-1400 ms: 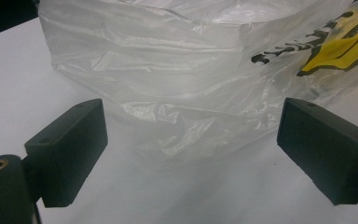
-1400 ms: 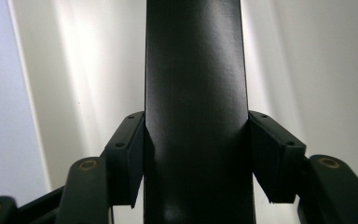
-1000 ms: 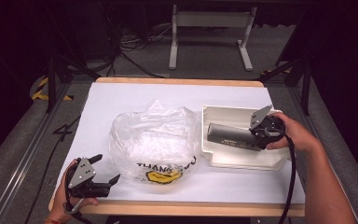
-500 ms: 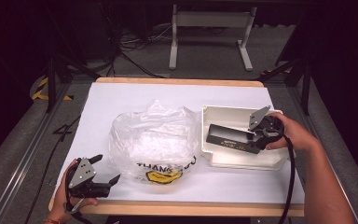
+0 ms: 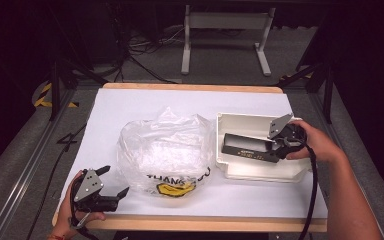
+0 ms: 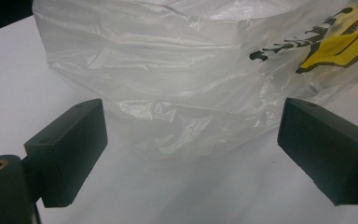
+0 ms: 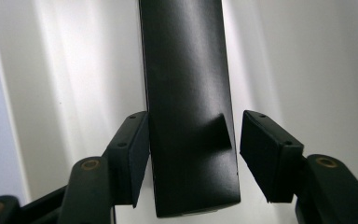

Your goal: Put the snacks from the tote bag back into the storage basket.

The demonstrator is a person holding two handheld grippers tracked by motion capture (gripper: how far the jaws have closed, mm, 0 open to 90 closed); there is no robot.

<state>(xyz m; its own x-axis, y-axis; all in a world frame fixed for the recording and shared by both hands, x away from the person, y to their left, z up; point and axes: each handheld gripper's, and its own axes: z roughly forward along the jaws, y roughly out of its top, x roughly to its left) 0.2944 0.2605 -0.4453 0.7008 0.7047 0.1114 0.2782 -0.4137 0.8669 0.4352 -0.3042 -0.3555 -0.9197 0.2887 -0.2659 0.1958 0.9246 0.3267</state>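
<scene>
White-covered tabletop [image 5: 130, 107]: black box [image 5: 247, 148] lowered flatter into white tray [image 5: 260, 171], flanked by parted right tongs [image 7: 193, 158]; left tongs [image 5: 111, 186] unmoved, spread wide beside plastic bag [image 5: 165, 150].

A dim room: grey floor [image 5: 15, 145], black cables [image 5: 145, 60], a white stand [image 5: 225, 22] behind the table [image 5: 190, 88].

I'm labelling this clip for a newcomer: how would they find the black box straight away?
Start at the white-covered table and go to the white tray on its right side, beside the crumpled clear plastic bag. The black box lies inside that tray, between the jaws of the right claw. It is the one long, dark, flat-sided thing there.
</scene>
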